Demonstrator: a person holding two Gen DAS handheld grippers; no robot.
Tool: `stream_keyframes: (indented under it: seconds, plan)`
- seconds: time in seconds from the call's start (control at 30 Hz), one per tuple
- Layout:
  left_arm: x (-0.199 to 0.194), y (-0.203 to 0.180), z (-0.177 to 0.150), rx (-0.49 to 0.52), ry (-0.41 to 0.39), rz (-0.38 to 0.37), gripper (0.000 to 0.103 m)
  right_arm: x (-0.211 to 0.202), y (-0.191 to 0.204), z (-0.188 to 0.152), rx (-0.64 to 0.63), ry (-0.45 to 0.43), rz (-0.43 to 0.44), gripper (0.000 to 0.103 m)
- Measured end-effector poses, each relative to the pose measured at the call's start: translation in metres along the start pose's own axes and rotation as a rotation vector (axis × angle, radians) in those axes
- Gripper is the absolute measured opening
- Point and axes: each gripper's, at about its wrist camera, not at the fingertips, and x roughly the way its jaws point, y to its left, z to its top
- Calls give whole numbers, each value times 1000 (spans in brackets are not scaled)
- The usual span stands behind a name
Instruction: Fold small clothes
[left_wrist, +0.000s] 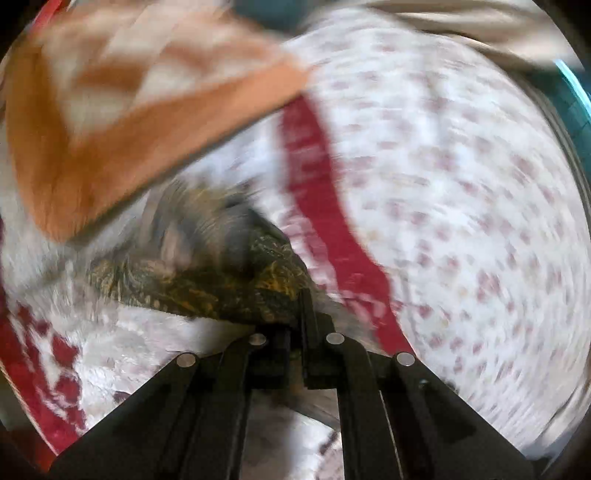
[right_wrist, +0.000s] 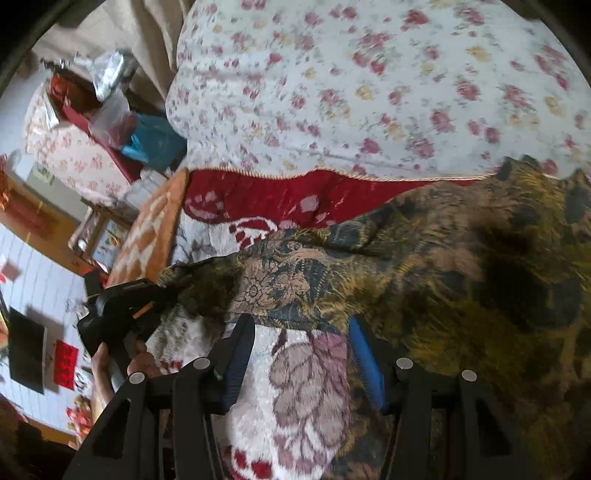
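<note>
A dark cloth with a gold and blue flower pattern lies crumpled on a plush blanket. My left gripper is shut on a corner of this cloth; the picture is blurred. In the right wrist view the left gripper shows at the left, held by a hand, pinching that same corner. My right gripper stands open at the cloth's near edge. Its blue-padded fingers are well apart, and the hem runs across their tips.
A white quilt with pink flowers bulges behind the cloth, past the blanket's red border. An orange and white patterned cloth lies to the left. Beyond the bed's left edge are bags, boxes and furniture.
</note>
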Motion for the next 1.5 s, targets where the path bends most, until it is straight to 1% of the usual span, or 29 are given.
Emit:
stream_keyframes:
  seconds: [0.03,0.07,0.13,0.23,0.3,0.4,0.47,0.5,0.57,0.6,0.7,0.73,0.77,0.8,0.83,0.9,0.97,1.0,1.03,1.13,1.17,1.2,1.23,1.27,1.3,1.33,1.4,1.43,1.5]
  plan:
    - [-13,-21,-9,77,-24,-17,2,-13,-5,-4,13,-11,-2,52]
    - [-29,-45,-22,167,-35,-51,2,-27,-12,-9,30,-23,1,52]
    - [-52,-77,-49,288,-49,-92,2,-57,-29,-20,68,-44,15,52]
    - [-83,-125,-107,494,-35,-166,2,-100,-63,-38,131,-68,17,52]
    - [-97,-156,-151,629,-34,-206,2,-119,-85,-50,179,-77,31,52]
    - [-107,-192,-216,769,21,-288,3,-140,-119,-66,237,-109,65,52]
    - [-104,-209,-249,839,41,-313,3,-146,-146,-73,290,-134,92,53]
    - [-102,-215,-267,867,59,-332,3,-145,-155,-73,303,-132,117,53]
    - [-95,-224,-295,900,114,-367,3,-145,-175,-74,333,-126,121,53]
    - [-90,-227,-309,930,129,-378,3,-142,-183,-74,328,-104,133,54]
    - [-84,-233,-347,1061,85,-336,3,-138,-194,-70,337,-88,171,55]
    - [-83,-233,-355,1096,80,-327,3,-137,-198,-68,340,-80,203,56]
    - [-82,-232,-361,1116,83,-325,3,-134,-199,-67,335,-70,224,62]
    - [-80,-230,-368,1141,92,-323,3,-129,-201,-65,339,-52,225,67]
    - [-77,-227,-373,1162,100,-314,3,-123,-203,-65,351,-34,213,69]
    - [-74,-223,-383,1196,121,-295,3,-113,-203,-68,366,5,209,69]
    - [-74,-217,-387,1216,134,-281,4,-103,-197,-69,346,42,212,69]
    - [-75,-216,-387,1217,151,-281,10,-99,-192,-68,324,61,213,69]
    - [-78,-213,-386,1211,177,-289,14,-97,-188,-67,304,66,208,69]
    - [-91,-199,-373,1170,268,-348,14,-101,-178,-65,245,65,182,69]
    - [-96,-194,-367,1142,304,-366,15,-102,-175,-66,230,65,180,69]
    - [-101,-187,-358,1095,336,-388,18,-102,-172,-66,218,65,180,69]
    - [-105,-180,-350,1045,352,-410,26,-102,-167,-65,209,67,185,69]
    - [-108,-174,-341,999,356,-427,32,-101,-161,-64,190,68,173,69]
    - [-110,-168,-329,949,346,-430,44,-103,-154,-64,171,65,138,69]
    - [-111,-165,-318,905,319,-422,54,-105,-144,-63,149,67,125,69]
    - [-109,-156,-289,800,255,-380,58,-100,-127,-64,149,106,124,69]
    - [-106,-153,-278,757,244,-369,58,-96,-120,-66,149,121,100,69]
    - [-96,-138,-252,649,209,-317,58,-82,-110,-66,166,154,29,68]
